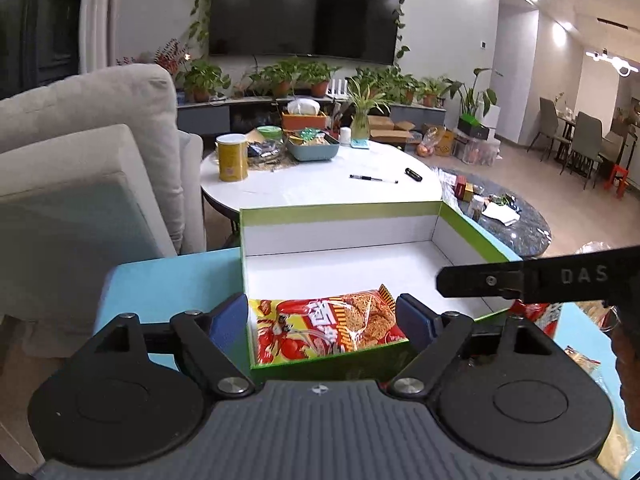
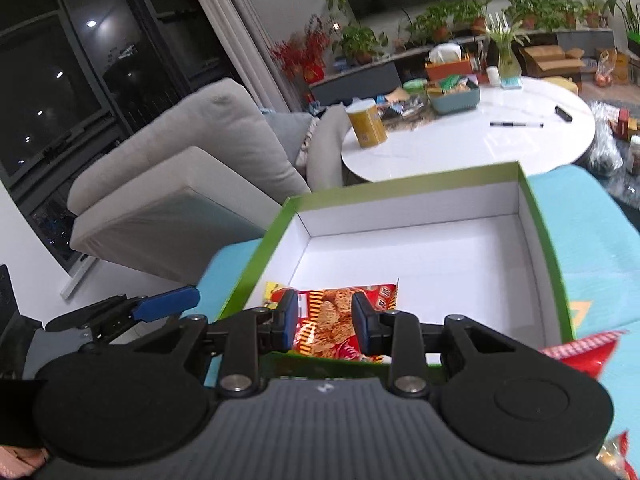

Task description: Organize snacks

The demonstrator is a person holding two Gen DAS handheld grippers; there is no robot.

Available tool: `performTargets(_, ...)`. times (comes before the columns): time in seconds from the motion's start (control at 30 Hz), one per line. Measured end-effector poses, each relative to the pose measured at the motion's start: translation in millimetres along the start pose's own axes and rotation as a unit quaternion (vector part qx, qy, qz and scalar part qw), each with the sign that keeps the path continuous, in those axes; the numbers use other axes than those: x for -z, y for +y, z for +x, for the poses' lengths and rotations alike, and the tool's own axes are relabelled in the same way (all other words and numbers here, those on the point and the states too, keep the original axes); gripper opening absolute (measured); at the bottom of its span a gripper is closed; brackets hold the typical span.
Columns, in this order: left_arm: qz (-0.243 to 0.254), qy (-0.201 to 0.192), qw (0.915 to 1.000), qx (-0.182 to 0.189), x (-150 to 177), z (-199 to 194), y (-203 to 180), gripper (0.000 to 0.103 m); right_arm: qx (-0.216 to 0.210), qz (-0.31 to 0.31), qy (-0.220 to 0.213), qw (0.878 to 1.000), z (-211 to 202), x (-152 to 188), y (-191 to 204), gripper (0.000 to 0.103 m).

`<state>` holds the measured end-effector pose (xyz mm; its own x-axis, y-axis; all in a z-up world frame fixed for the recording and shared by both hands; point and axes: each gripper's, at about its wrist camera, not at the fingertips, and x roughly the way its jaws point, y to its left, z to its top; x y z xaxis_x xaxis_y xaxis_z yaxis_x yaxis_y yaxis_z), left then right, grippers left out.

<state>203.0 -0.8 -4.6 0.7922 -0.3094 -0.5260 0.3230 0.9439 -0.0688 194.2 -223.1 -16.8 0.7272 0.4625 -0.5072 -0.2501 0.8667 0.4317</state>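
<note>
Black left claw spread, tilted down over snack packet | right claw spread, tilted down above box

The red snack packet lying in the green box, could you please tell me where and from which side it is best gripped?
Probably from above, across its short width near the middle: the red snack packet lies flat on the floor of the green box, tight against the near wall, which blocks a side approach. A sealed end may pinch more easily.
</note>
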Motion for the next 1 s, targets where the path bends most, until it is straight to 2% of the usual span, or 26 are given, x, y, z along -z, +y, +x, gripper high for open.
performTargets(0.23, -0.004, 0.015, 0.9999, -0.001, 21.1, -23.6, -5.4, 0.080, -0.006, 0.006, 0.006, 1.000, -18.9, 16.4, 7.3, 0.064)
performTargets(0.47, -0.003, 0.058, 0.9981, 0.019, 57.4, -19.3, -23.7, 0.080, -0.005, 0.018, 0.015, 1.000, -33.2, 36.5, 8.7, 0.064)
performTargets(0.57, 0.008, 0.093, 0.9950, 0.036, 74.3, -15.1, -35.9, 0.080, -0.002, 0.023, 0.016, 1.000, -40.9, 44.3, 5.7, 0.064)
performTargets(0.63, 0.023, 0.093, 0.9947, 0.038, 84.9, -16.9, -44.3, 0.080, 0.000, 0.027, 0.015, 1.000, -44.8, 48.5, 3.8, 0.064)
performTargets(0.8, 0.020, 0.098, 0.9941, 0.044, 93.2, -23.5, -48.5, 0.079, -0.007, 0.025, 0.021, 0.999, -46.1, 55.9, 7.8, 0.064)
performTargets(1.0, 0.013, 0.098, 0.9940, 0.048, 95.5, -31.6, -44.4, 0.079, -0.041, 0.016, 0.023, 0.999, -36.7, 53.3, 28.4, 0.064)
